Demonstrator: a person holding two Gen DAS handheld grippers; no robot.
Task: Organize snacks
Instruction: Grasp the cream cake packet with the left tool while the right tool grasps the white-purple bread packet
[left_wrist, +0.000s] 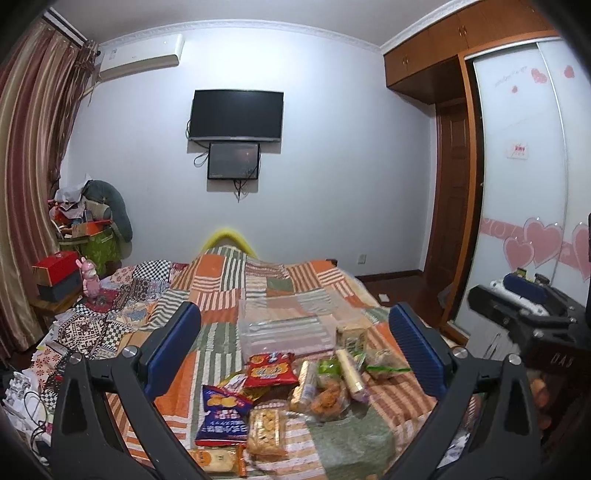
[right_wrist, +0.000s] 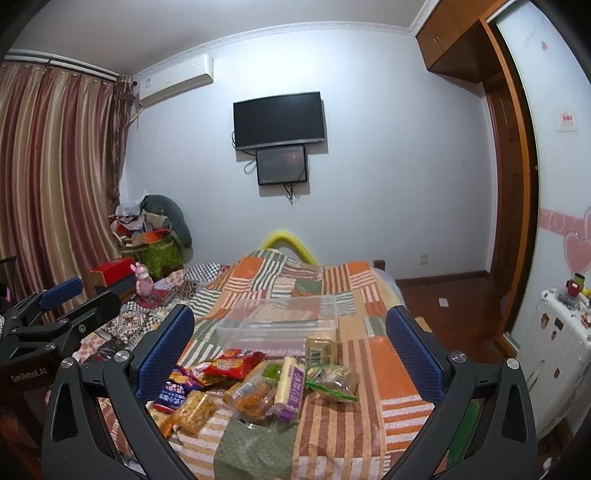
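I hold the left tool (left_wrist: 295, 354) and the right tool (right_wrist: 290, 350) above a bed (right_wrist: 369, 417) with a striped patchwork cover, each with its blue pads spread wide and nothing between them. A loose pile of snack packets (left_wrist: 280, 398) lies on the cover just below both tools. A clear plastic box (right_wrist: 277, 325) sits on the bed just beyond the pile, nearer the wall-mounted television (left_wrist: 236, 114).

Orange-green striped patchwork bedspread (left_wrist: 236, 291); red snack packet (left_wrist: 271, 369); blue chip bag (left_wrist: 221, 413).
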